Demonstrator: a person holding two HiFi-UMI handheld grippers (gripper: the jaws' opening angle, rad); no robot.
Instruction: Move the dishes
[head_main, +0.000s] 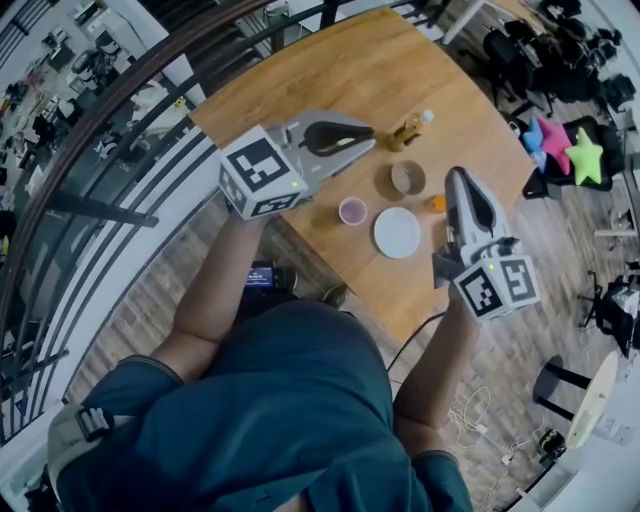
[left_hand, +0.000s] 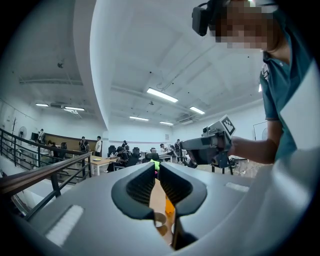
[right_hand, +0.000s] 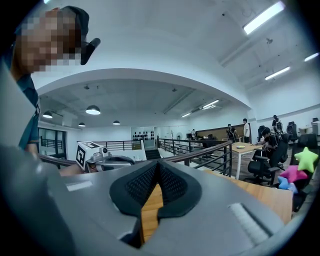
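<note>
On the wooden table (head_main: 330, 70) in the head view lie a white plate (head_main: 398, 232), a small pink cup (head_main: 352, 210) and a tan bowl (head_main: 407, 177). My left gripper (head_main: 368, 131) hovers above the table's left part, left of the dishes, shut and empty. My right gripper (head_main: 459, 178) hangs over the table's right edge beside the plate, also shut and empty. In the left gripper view the jaws of the left gripper (left_hand: 156, 168) stand together, with the tan bowl (left_hand: 160, 220) and the table showing under them. The right gripper (right_hand: 159, 165) shows only table wood below its jaws.
A small orange object (head_main: 438, 203) sits right of the bowl and a bottle (head_main: 410, 128) lies behind it. A black railing (head_main: 120, 120) runs along the table's left side. Star-shaped cushions (head_main: 575, 155) and office chairs stand at the far right. Cables lie on the floor.
</note>
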